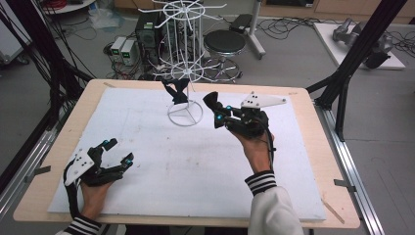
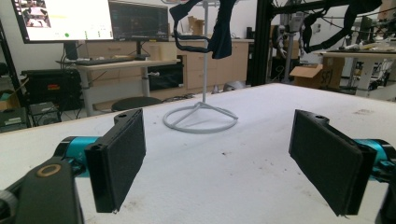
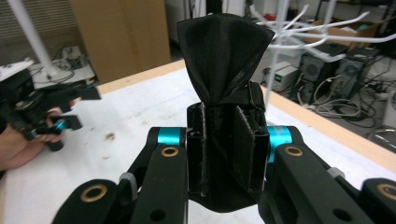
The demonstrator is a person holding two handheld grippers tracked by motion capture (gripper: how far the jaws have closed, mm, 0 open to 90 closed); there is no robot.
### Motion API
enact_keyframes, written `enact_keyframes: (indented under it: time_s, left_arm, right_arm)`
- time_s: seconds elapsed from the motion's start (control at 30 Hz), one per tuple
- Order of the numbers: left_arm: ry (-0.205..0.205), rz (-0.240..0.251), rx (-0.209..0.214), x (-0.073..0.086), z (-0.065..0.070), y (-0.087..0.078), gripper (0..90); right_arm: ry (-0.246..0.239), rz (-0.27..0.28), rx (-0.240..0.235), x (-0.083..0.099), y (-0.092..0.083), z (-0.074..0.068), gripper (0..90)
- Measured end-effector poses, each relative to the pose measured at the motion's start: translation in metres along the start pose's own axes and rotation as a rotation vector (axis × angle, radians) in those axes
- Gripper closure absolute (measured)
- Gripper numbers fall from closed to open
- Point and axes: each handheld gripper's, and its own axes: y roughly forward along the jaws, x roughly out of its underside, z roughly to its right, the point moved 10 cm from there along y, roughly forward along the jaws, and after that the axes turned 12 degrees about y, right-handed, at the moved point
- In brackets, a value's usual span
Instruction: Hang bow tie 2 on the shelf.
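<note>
A white wire rack (image 1: 185,73) stands at the back middle of the white table mat (image 1: 171,166), and a black cloth piece (image 1: 177,90) hangs low on it. My right gripper (image 1: 215,110) is held up just right of the rack, shut on another black cloth piece (image 1: 211,100). In the right gripper view the cloth (image 3: 222,56) fans out above the pinched pads of that gripper (image 3: 226,154). My left gripper (image 1: 119,151) rests low at the front left, open with nothing between its pads (image 2: 116,158). The left gripper view shows the rack's ring base (image 2: 201,120) ahead and the hanging cloth (image 2: 219,32) above.
The wooden table edge (image 1: 313,147) frames the mat. Behind the table stand a black stool (image 1: 224,44) and computer boxes (image 1: 125,49) on the floor among cables. A black frame post (image 1: 352,63) rises at the right rear corner.
</note>
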Motion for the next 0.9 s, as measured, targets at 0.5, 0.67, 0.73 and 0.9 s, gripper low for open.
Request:
enact_keyframes:
  time_s: [0.5,0.67,0.73,0.9]
  left_arm:
    - [-0.001,0.002,0.000,0.000,0.000,0.000,19.0]
    - [0.000,0.003,0.000,0.000,0.000,0.000,19.0]
    - [0.000,0.001,0.000,0.000,0.000,0.000,19.0]
    - [0.003,0.001,0.001,0.000,0.000,-0.001,19.0]
  right_arm:
    - [0.029,0.056,0.026,-0.029,-0.002,0.028,76.3]
    - [0.015,0.068,0.038,-0.040,-0.001,0.033,76.3]
    - [0.017,0.066,0.046,-0.043,0.001,0.036,76.3]
    - [0.013,0.082,0.057,-0.055,0.003,0.041,76.3]
